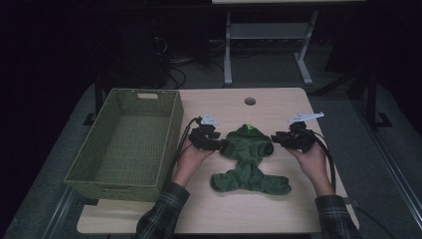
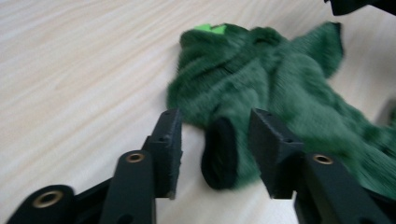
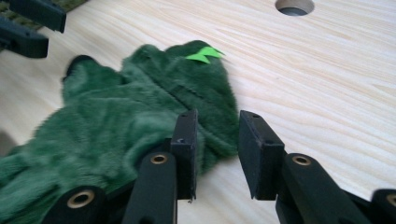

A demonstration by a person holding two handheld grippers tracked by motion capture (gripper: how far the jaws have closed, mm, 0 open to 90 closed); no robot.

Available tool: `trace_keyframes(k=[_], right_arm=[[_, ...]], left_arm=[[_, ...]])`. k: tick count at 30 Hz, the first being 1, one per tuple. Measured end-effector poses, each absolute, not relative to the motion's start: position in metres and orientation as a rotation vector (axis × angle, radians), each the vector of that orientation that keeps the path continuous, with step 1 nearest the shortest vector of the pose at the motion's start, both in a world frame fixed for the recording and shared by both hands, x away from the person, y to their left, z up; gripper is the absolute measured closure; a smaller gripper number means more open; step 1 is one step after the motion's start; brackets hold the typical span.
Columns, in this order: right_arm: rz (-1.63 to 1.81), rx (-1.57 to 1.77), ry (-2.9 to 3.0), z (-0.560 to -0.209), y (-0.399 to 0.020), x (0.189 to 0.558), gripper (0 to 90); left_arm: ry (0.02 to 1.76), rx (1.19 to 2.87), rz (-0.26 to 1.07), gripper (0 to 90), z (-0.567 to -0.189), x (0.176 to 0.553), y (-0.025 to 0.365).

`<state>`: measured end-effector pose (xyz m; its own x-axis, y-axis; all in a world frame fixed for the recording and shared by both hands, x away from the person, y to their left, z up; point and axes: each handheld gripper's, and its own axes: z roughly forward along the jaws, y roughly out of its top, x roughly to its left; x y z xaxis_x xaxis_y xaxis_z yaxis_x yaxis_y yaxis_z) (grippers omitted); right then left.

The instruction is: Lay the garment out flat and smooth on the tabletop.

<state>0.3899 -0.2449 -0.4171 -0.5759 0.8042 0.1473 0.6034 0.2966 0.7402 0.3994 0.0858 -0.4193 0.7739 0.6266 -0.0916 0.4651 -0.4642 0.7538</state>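
A small dark green fuzzy garment [image 1: 247, 154] lies spread flat in the middle of the wooden table [image 1: 224, 209], a bright green tag [image 1: 249, 127] at its far end. My left gripper [image 1: 223, 144] sits at the garment's left sleeve. In the left gripper view the jaws [image 2: 215, 119] stand apart with the sleeve's dark cuff [image 2: 219, 154] lying loose between them. My right gripper [image 1: 274, 138] sits at the right sleeve. In the right gripper view its jaws [image 3: 218, 117] are apart, with the edge of the garment [image 3: 130, 116] in the gap and not pinched.
A woven green basket [image 1: 174, 124] stands on the table's left side, close behind my left gripper. A round cable hole [image 1: 250, 101] is in the tabletop beyond the garment. Bare wood lies in front of the garment. Table legs and cables stand on the floor behind.
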Motion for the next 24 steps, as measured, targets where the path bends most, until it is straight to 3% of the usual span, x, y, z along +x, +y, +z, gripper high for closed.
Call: trace_keyframes(k=[9, 14, 19, 24], right_arm=[[1.170, 1.216, 2.361, -0.411, -0.229, 0.368, 61.4], [1.182, 1.176, 2.362, -0.410, -0.222, 0.358, 61.1], [1.178, 1.152, 2.390, -0.410, -0.214, 0.346, 60.7], [1.199, 1.119, 2.403, -0.409, -0.206, 0.337, 61.0]], left_arm=[[0.762, 2.149, 0.269, 33.8, -0.422, 0.350, 0.094], [0.747, 2.184, 0.283, 28.5, -0.427, 0.329, 0.096], [0.729, 2.204, 0.283, 14.8, -0.436, 0.301, 0.101], [0.723, 2.215, 0.311, 12.7, -0.446, 0.282, 0.103]])
